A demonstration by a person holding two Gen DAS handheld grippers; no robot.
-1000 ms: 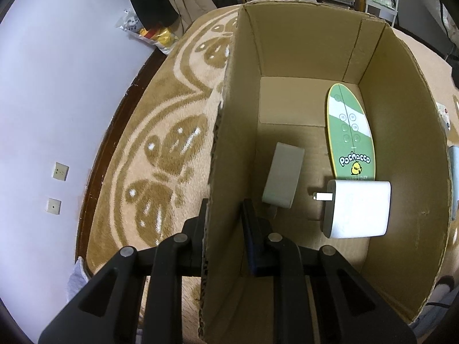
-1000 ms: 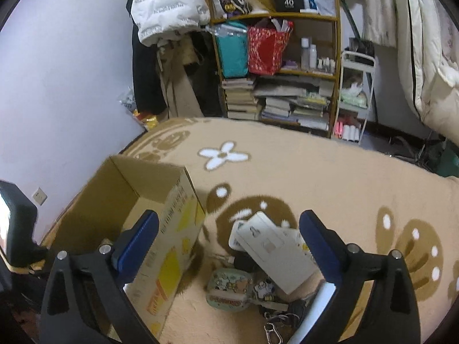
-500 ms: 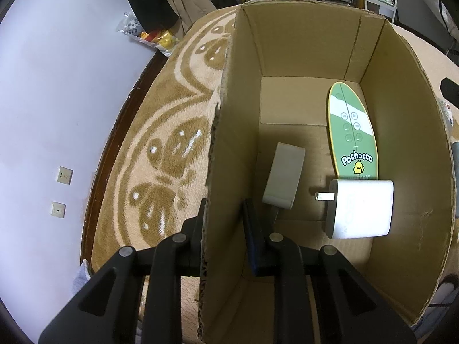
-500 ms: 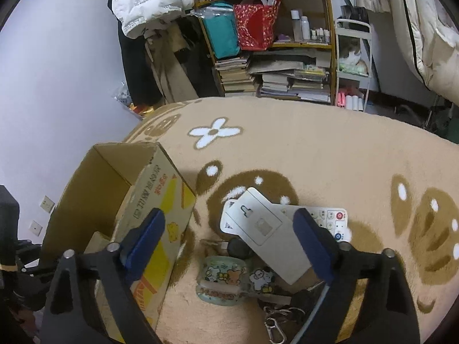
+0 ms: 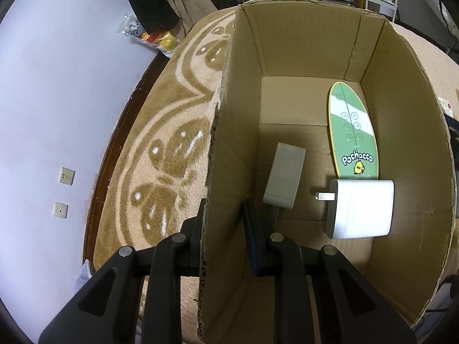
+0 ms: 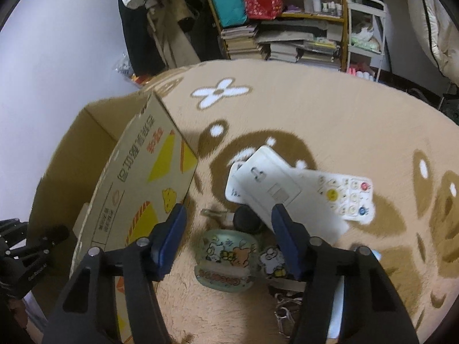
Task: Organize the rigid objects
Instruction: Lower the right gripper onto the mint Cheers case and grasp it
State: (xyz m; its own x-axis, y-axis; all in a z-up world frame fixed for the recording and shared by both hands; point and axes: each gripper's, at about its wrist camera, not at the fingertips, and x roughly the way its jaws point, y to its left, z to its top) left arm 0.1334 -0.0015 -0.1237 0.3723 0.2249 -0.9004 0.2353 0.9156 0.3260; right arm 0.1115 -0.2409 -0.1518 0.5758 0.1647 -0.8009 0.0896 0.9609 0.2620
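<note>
The cardboard box (image 5: 330, 43) is sitting on the rug (image 6: 330, 109), its side wall pinched in the left claw (image 5: 222, 229); only that view is showing a green oval remote (image 5: 352, 132), white charger (image 5: 363, 210) and grey block (image 5: 284, 176) lying ahead inside. The right claw (image 6: 228, 239) is hanging spread over a cartoon tin (image 6: 226, 259), white remotes (image 6: 287, 189) just beyond; keys underneath are blurring out.

The left gripper (image 5: 226, 229) is showing matte black linkage arms studded with round silver screws. The right gripper (image 6: 229, 235) is wearing the same black frame, its fingers (image 6: 169, 238) faced with blue pads.
</note>
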